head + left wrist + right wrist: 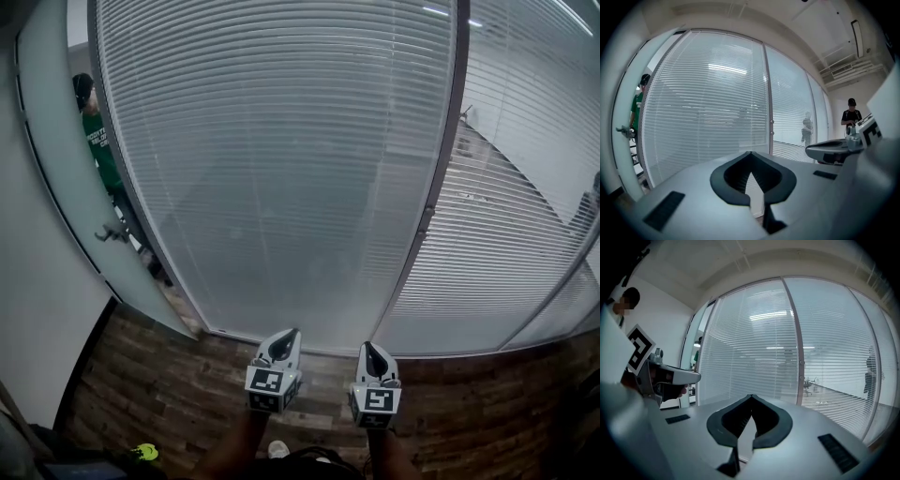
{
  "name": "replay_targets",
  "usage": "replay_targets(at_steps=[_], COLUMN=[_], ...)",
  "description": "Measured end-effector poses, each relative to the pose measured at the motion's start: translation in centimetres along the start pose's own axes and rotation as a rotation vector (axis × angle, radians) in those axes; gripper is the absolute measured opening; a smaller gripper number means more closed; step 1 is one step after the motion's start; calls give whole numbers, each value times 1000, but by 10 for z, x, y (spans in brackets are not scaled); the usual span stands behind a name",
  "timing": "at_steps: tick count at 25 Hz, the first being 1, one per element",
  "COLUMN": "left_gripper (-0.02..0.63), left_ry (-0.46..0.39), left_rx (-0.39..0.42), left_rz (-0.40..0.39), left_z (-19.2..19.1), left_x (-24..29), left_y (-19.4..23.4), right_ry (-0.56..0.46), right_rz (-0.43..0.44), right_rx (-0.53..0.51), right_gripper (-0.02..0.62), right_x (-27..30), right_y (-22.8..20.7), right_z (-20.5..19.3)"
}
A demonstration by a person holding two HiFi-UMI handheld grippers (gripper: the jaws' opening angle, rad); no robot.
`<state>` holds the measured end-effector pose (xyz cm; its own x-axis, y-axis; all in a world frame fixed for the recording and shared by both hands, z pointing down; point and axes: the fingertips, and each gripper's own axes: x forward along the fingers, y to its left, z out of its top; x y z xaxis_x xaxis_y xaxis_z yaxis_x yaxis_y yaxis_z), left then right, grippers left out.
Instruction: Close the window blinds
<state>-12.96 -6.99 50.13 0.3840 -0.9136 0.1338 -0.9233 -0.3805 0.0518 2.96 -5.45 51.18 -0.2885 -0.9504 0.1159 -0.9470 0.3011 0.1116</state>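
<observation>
Both grippers are held side by side, near each other and low in the head view, pointing at the blinds from a little way back and touching nothing. The left gripper (pixel 291 336) has its jaws together, the tips meeting in a point with nothing between them, as its own view shows (pixel 749 154). The right gripper (pixel 371 351) is the same in its own view (pixel 751 395): jaws together and empty.

The blinds hang behind a glass wall straight ahead, in two panels split by a dark upright post (pixel 437 178). The left panel (pixel 281 169) looks pale and nearly solid, so its slats seem turned almost flat, though the glare makes that hard to judge. The right panel (pixel 511 239) has its slats more open, with gaps that show a room and a dim figure (pixel 871 371) behind.

Left of the blinds stands a frosted glass door (pixel 56 141) with a handle (pixel 112 232), and a person in a green top (pixel 97 136) shows past its edge. The floor (pixel 169 394) under the grippers is dark wood plank
</observation>
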Motion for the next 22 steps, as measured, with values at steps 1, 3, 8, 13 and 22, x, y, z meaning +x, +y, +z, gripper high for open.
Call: replay_targets(at_steps=[1, 3, 8, 13, 22], left_gripper=[-5, -5, -5, -5, -5], left_ry=[-7, -15, -26, -7, -39], left_rx=[-1, 0, 0, -2, -6], left_rz=[3, 10, 24, 37, 49], left_z=[1, 2, -3, -4, -3], left_x=[-1, -3, -6, -10, -16], left_y=[1, 3, 13, 20, 35], right_ry=[-1, -5, -39, -21, -51], right_rz=[-1, -4, -5, -17, 2], right_rx=[-4, -4, -5, 0, -9], right_gripper=[2, 2, 2, 2, 2], right_x=[-1, -2, 3, 6, 13], right_y=[1, 2, 7, 12, 24], right_z=[0, 2, 10, 18, 20])
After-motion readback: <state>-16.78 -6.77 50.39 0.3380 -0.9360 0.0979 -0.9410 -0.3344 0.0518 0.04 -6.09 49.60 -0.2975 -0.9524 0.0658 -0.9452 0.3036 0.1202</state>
